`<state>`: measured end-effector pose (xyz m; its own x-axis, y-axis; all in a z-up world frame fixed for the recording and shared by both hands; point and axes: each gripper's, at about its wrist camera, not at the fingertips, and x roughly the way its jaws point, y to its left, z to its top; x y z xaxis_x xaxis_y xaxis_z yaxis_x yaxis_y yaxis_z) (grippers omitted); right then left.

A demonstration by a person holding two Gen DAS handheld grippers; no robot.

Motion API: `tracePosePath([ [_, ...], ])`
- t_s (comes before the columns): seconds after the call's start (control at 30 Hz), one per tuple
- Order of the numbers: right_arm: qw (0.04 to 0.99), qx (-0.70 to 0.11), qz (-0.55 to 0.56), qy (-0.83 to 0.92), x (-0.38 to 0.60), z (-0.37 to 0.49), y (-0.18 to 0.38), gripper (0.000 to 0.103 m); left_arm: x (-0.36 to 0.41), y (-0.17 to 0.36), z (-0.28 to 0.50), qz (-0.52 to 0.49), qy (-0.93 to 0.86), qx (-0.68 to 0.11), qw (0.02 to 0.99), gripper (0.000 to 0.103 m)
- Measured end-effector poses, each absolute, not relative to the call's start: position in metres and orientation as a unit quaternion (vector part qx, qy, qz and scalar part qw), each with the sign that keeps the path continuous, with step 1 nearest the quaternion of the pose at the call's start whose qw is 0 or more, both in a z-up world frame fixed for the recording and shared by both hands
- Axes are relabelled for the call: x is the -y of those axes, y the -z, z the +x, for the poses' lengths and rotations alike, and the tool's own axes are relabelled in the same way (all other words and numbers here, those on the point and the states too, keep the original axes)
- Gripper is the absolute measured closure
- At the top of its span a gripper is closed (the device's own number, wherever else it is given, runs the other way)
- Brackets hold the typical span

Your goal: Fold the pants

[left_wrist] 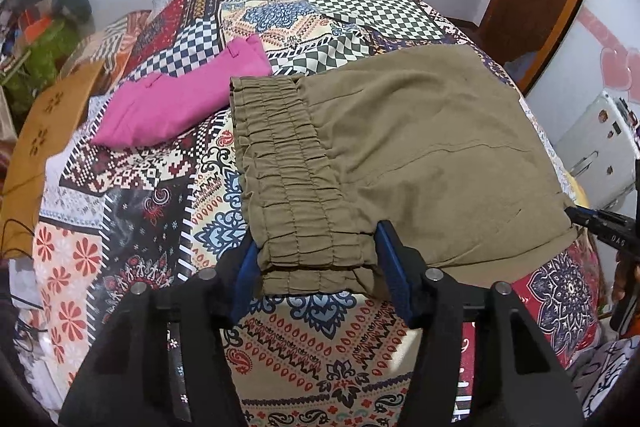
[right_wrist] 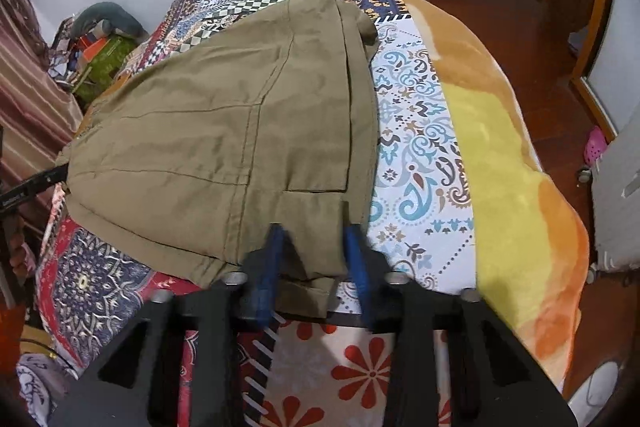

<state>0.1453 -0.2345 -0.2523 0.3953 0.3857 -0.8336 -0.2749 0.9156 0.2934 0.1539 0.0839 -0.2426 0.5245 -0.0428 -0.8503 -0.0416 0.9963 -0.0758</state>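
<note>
Olive-green pants [left_wrist: 420, 143] lie folded on the patterned bedspread [left_wrist: 168, 195]. In the left wrist view my left gripper [left_wrist: 316, 251] stands with its blue-padded fingers [left_wrist: 394, 267] on either side of the near end of the gathered elastic waistband [left_wrist: 288, 179]; the jaws are wide apart, with cloth between them. In the right wrist view the pants [right_wrist: 224, 131] fill the middle, and my right gripper [right_wrist: 314, 247] straddles the near corner of the folded legs [right_wrist: 312, 239], its jaws also apart around the cloth. The right gripper's tip [left_wrist: 600, 223] shows at the left view's right edge.
A folded pink garment [left_wrist: 180, 99] lies on the bed left of the pants. A brown cloth [left_wrist: 44, 147] hangs at the bed's left edge, with a clutter pile [left_wrist: 44, 39] beyond. A yellow-orange blanket [right_wrist: 512, 163] covers the bed's right side, above a wooden floor [right_wrist: 568, 99]. A white appliance [left_wrist: 600, 147] stands right.
</note>
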Motion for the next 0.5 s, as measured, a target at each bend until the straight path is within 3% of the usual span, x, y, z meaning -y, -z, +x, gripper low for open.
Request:
tracePosePath([
  [0.5,0.852,-0.478,0.036,-0.209,0.235,0.130,0.225,0.094,-0.083,0.218,0.145,-0.017,0.001,-0.463,0.886,0.052],
])
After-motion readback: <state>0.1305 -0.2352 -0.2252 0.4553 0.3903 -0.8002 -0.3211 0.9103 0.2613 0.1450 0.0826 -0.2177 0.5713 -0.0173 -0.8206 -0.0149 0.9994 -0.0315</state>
